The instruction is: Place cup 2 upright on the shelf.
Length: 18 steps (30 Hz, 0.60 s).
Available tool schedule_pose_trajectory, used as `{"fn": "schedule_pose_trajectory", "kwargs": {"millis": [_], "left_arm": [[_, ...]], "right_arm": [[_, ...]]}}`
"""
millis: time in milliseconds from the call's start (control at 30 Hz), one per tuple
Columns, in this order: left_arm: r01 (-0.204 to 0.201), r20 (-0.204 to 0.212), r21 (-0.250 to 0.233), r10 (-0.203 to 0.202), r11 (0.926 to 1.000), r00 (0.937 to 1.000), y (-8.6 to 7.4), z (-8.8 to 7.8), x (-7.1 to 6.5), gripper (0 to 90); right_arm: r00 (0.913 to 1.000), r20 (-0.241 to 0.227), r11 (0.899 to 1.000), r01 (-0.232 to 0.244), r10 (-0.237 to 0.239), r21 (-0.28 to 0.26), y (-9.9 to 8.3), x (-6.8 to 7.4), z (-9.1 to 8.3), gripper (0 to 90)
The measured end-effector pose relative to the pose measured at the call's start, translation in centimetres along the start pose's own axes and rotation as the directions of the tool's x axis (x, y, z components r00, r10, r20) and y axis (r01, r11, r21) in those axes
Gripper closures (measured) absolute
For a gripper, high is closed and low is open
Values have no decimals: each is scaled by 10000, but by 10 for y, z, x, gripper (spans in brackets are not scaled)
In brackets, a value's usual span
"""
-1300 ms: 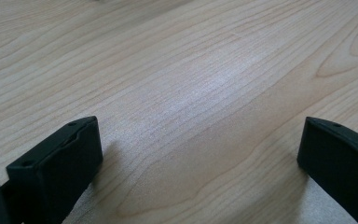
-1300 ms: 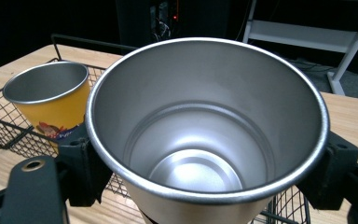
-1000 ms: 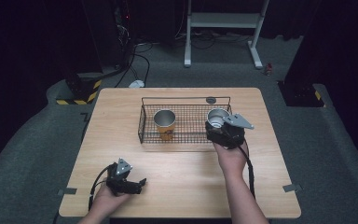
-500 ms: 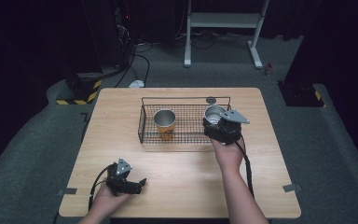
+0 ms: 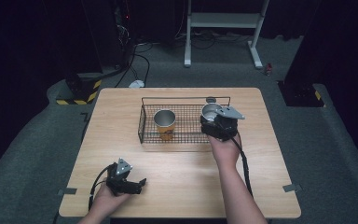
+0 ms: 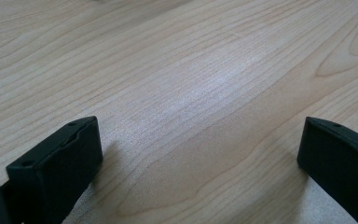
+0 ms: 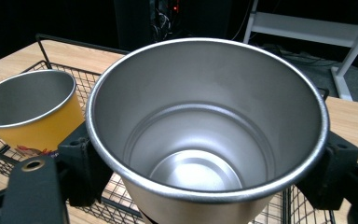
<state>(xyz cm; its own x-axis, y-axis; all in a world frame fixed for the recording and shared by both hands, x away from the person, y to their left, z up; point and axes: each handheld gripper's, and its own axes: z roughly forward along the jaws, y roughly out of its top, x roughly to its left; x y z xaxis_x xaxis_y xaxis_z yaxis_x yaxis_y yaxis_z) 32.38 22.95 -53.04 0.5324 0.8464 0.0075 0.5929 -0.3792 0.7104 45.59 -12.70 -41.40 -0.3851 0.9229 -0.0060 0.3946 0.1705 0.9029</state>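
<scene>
Two metal cups are at the wire basket (image 5: 150, 122): the right gripper (image 7: 205, 186) clamps a steel cup (image 7: 205, 135) over it, beside a yellow-sided cup (image 7: 30, 114) inside. No writing is legible. Left gripper (image 6: 196, 154) rests on the wooden table (image 6: 191, 84), jaws spread.

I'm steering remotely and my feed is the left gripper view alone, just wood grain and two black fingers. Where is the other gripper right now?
Observer: The right gripper is at the right end of the wire basket, shut on a steel cup.
Operator: Is that cup empty?
Observer: Yes, the right gripper view looks straight into it and its bottom is bare metal.
Operator: Anything else in the basket?
Observer: An orange cup stands upright left of the steel one, apart from it.
Operator: And where does my own gripper sit on the table?
Observer: The left gripper lies near the table's front left corner, fingers open, far from the basket.
</scene>
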Motion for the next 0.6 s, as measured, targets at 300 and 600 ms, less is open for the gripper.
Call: {"fn": "schedule_pose_trajectory", "kwargs": {"millis": [300,600], "left_arm": [[19,3,-5,-19,10000,10000,0,0,0,3],[8,9,-4,-8,10000,10000,0,0,0,3]], "right_arm": [[9999,121,9995,-74,70,303,0,-2,15,183],[9997,228,9975,40,-57,699,2,-2,30,183]]}}
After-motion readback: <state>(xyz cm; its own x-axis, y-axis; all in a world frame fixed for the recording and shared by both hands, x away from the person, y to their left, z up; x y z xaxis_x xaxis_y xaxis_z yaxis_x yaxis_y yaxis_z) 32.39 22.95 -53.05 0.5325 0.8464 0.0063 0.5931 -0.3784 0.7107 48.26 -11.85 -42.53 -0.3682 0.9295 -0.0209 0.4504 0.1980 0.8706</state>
